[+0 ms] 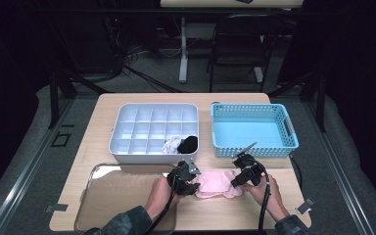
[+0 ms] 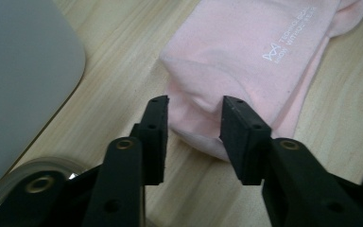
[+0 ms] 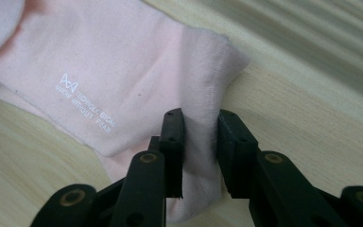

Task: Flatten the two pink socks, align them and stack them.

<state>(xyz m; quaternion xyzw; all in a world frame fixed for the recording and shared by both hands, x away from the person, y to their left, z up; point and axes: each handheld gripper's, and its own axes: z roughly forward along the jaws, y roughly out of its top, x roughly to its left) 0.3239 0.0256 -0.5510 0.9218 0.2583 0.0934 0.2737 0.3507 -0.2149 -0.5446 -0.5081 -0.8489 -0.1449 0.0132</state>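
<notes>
Your left gripper (image 2: 194, 113) pinching one end of the soft pink fabric sock (image 2: 255, 61), your right gripper (image 3: 201, 125) clamping the other end, near the desk's (image 1: 127, 100) front edge.

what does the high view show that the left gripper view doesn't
High view alone: the white divided organizer with a white and a black bundle in its front compartments, the blue basket, and both hands, one gripper at each end of the pink sock. Left gripper view alone: white lettering on the sock and fabric bunched between the left gripper jaws. Both: sock, wooden table, tray.
</notes>
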